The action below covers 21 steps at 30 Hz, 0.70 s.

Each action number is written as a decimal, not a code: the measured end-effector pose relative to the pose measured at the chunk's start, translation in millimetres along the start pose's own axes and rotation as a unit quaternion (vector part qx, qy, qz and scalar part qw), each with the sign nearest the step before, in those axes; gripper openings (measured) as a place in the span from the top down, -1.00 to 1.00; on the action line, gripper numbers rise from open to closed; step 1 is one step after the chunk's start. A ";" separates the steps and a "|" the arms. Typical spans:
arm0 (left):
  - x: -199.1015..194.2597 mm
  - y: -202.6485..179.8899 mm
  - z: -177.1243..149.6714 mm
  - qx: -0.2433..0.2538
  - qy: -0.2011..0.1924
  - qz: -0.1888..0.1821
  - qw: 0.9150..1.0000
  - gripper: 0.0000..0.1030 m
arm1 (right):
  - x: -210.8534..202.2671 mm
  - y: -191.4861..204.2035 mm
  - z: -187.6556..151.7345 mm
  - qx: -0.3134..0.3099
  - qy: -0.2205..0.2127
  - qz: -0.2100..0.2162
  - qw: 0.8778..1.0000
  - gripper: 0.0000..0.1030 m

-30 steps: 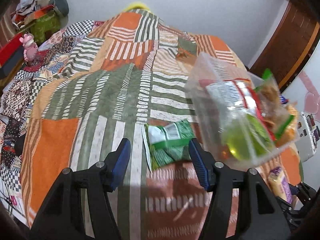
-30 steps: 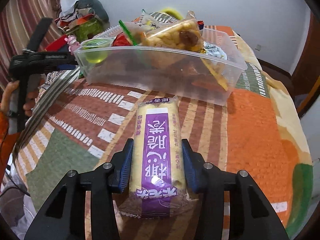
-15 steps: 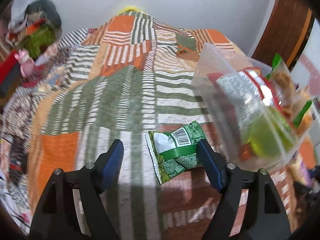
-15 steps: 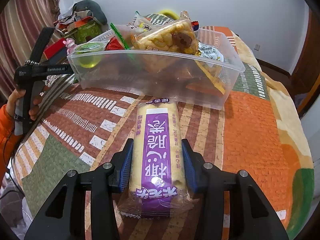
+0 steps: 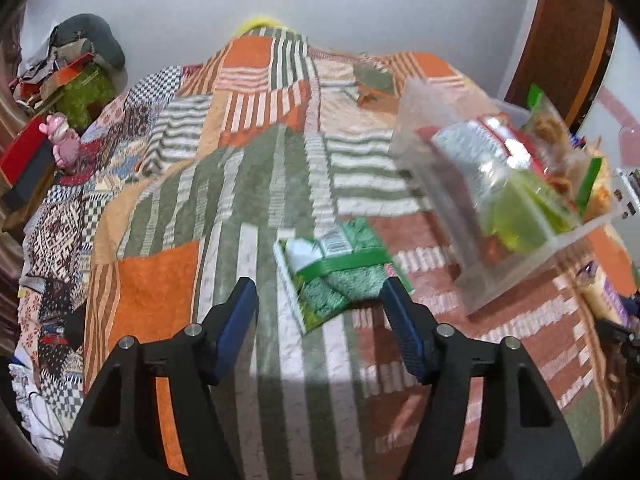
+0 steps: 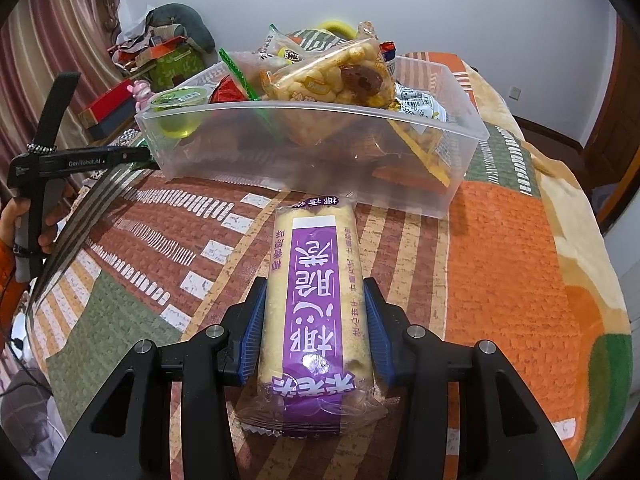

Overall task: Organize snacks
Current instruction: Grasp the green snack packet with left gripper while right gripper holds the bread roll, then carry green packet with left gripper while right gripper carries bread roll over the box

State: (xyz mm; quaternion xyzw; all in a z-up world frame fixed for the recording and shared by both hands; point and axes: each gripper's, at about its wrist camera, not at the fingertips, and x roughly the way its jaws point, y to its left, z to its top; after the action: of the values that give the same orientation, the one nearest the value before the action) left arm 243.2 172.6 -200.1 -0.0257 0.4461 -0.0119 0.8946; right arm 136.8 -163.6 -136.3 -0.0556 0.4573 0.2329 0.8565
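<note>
A clear plastic bin [image 6: 448, 168] full of snack packs stands on the patchwork bedspread; it also shows in the left wrist view [image 5: 500, 272]. My right gripper [image 6: 315, 314] is shut on a long purple-and-yellow snack pack [image 6: 316, 280] just in front of the bin. My left gripper [image 5: 320, 304] is open, its fingers either side of a green snack packet [image 5: 336, 272] that lies flat on the bedspread left of the bin. The left gripper also shows in the right wrist view [image 6: 100, 156].
The bed is covered by an orange, green and white patchwork quilt [image 5: 160, 288]. Boxes, clothes and a pink toy [image 5: 62, 142] are piled at the far left. A wooden door [image 5: 568, 36] stands at the right. White wall behind.
My left gripper has opened a little wider and drawn back slightly from the green packet. My right gripper has lifted the purple pack a little and moved toward the bin.
</note>
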 end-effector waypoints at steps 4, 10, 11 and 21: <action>11.4 -4.9 13.0 -0.008 0.002 -0.011 1.000 -0.27 | 0.3 0.0 0.2 -0.001 0.000 0.002 1.000 0.17; 35.8 -8.7 13.2 -0.012 0.012 0.001 1.000 -0.27 | 0.1 -0.8 -0.8 0.001 -0.004 0.004 1.000 0.17; 35.9 -8.9 13.3 -0.012 0.010 0.001 1.000 -0.27 | 0.2 -0.2 -1.1 0.000 -0.005 0.003 1.000 0.17; 18.1 -8.5 -0.9 -0.006 0.009 0.004 1.000 0.02 | -11.2 -3.3 -4.1 0.016 -0.012 0.009 1.000 0.18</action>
State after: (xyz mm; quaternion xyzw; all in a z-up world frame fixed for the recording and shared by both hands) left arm 253.4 163.2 -214.5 -0.0296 0.4544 -0.0055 0.8903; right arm 129.9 -171.7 -130.0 -0.0350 0.4515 0.2341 0.8603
